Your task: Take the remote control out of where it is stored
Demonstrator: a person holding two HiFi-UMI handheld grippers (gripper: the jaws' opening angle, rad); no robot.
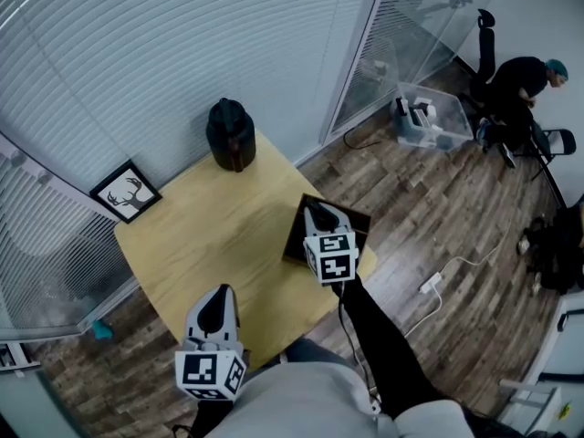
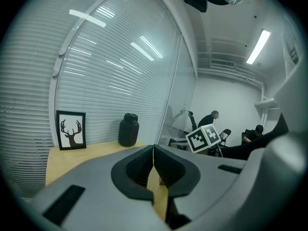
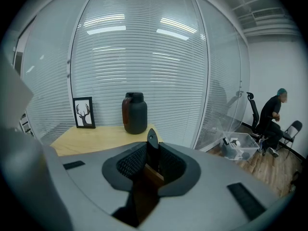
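- The left tongs (image 1: 219, 305) hover over the worktop's (image 1: 228, 235) near edge, at about 7 o'clock on it in the head view. In the left gripper view the left tongs (image 2: 153, 159) are pressed together with nothing between them.
- The right tongs (image 1: 320, 215) hang above a dark box (image 1: 294, 241) that sits at the worktop's 4 o'clock edge.
- In the right gripper view the right tongs (image 3: 150, 161) are clamped on the remote (image 3: 151, 139), a slim black thing standing upright. Its tip pokes out above the jaws.
- Below the remote, the box's brown inner wall (image 3: 153, 175) shows; whether the remote's lower end is clear of the box cannot be told.
- A frame (image 1: 126, 192) with an antler print leans at the worktop's 10 o'clock corner, against the blinds (image 1: 182, 53).
- A dark jar (image 1: 230, 133) stands at the 12 o'clock corner, well apart from the box.
- On the wooden floor (image 1: 411, 217) beyond, at 2 o'clock from the worktop, lies a clear bin (image 1: 431, 117) with small things in it.
- Farther off at 2 o'clock a person (image 1: 522, 78) sits in dark clothes.
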